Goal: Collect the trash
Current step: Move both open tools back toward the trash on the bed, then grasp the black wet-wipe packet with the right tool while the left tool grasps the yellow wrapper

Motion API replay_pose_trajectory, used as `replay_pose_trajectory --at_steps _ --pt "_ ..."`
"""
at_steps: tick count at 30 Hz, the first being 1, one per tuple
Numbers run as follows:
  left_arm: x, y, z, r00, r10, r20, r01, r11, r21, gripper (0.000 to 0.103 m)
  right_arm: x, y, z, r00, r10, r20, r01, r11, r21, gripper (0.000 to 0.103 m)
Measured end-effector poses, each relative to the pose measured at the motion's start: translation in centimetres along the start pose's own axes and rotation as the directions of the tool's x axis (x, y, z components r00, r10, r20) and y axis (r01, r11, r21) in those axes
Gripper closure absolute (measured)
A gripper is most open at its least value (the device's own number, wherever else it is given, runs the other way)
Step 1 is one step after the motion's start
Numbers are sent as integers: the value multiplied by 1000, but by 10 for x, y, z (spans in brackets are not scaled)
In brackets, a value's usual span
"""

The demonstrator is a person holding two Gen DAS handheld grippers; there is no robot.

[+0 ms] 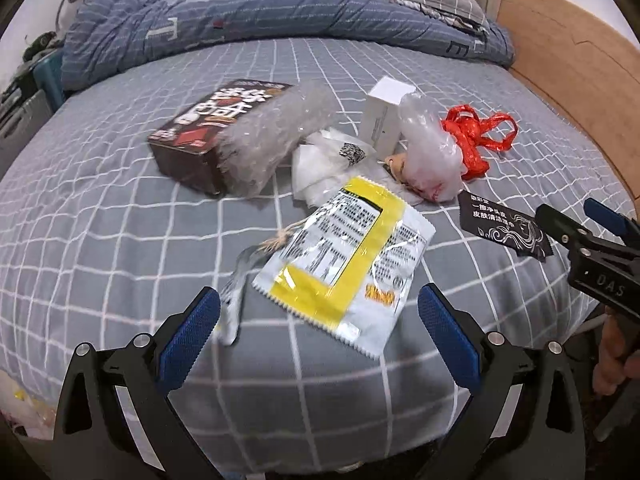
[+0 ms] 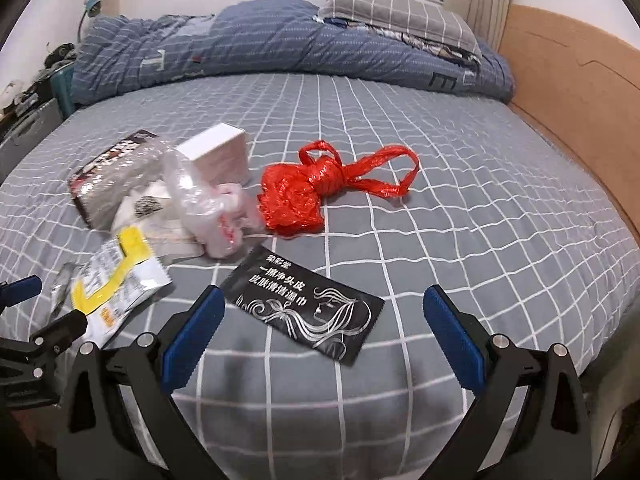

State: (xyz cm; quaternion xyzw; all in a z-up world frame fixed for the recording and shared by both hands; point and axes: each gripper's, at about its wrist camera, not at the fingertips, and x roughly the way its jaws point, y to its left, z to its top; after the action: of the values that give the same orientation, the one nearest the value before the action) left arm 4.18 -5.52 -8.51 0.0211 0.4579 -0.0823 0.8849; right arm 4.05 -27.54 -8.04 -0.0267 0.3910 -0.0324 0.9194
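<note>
1. Writing first: the black sachet (image 2: 305,309) carries white Chinese characters and a silver line drawing of a head with flowing hair; the small print can't be made out here.
2. The yellow-and-white packet (image 1: 345,265) is covered in dense printed text, too fine to read, with an orange mark near its lower corner.
3. The dark box (image 1: 208,130) shows large white Chinese characters on its lid, blurred, and a roll of bubble wrap (image 1: 272,136) leans across it.
4. "DAS" is stamped on the body of the right gripper (image 1: 576,220) as seen from the left wrist camera.
5. Left gripper (image 1: 320,318): jaws spread wide, nothing between them, with the yellow-and-white packet lying on the bed sheet (image 1: 120,216) just ahead, between the blue pads.
6. Right gripper (image 2: 324,316): jaws also wide, empty, and the black sachet sits flat right between the fingertips.
7. Beyond the black sachet: a knotted red plastic bag (image 2: 316,188), and to its left a clear crumpled bag (image 2: 208,204) against a white box (image 2: 218,156).
8. A folded blue quilt (image 2: 248,48) lies at the far edge, well away from the black sachet.
</note>
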Motion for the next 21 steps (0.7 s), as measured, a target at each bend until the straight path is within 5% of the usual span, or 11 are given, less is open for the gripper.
replay_pose_trajectory --at_steps 21 --pt "56 -24 24 997 -1 -74 6 998 63 6 70 -2 -5 982 43 -184 -32 997 63 7"
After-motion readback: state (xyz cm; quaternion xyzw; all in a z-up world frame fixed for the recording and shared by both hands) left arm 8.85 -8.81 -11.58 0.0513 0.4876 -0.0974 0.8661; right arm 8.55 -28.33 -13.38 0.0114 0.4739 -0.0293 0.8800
